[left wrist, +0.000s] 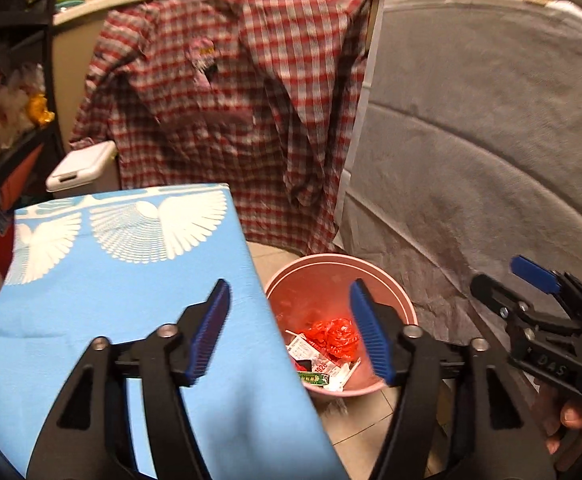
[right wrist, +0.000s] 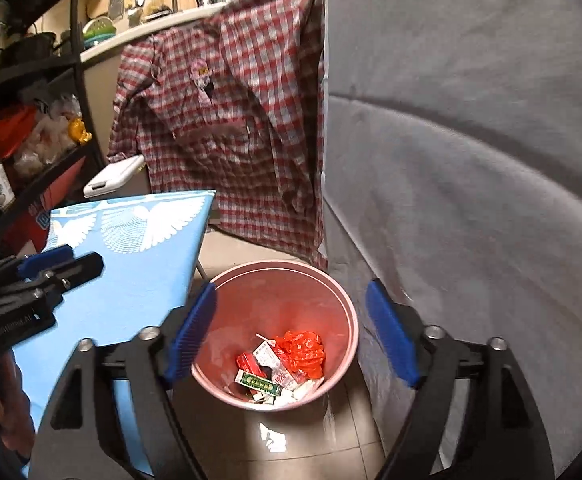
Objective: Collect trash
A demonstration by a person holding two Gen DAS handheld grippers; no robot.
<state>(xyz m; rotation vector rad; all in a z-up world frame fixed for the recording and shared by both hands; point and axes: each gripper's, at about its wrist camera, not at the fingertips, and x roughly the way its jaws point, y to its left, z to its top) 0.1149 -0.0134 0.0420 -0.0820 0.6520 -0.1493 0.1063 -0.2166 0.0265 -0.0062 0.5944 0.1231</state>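
A pink trash bin [left wrist: 331,266] [right wrist: 343,300] stands on the tiled floor. It holds a crumpled red plastic bag [left wrist: 337,336] [right wrist: 303,350], a green box [right wrist: 261,384] and several paper wrappers [right wrist: 275,360]. My left gripper [left wrist: 291,330] is open and empty, held above the bin's left rim and the blue table's edge. My right gripper [right wrist: 291,334] is open and empty, held directly above the bin. It also shows at the right edge of the left wrist view [left wrist: 539,296]. The left gripper shows at the left edge of the right wrist view [right wrist: 51,276].
A blue table [left wrist: 131,300] [right wrist: 131,264] with white wing prints stands left of the bin. A red plaid shirt [left wrist: 231,100] [right wrist: 227,120] hangs behind. A grey covered mattress [left wrist: 491,160] [right wrist: 471,160] leans at the right. Cluttered black shelves [right wrist: 31,140] stand at the left. A white scrap [right wrist: 273,438] lies on the floor.
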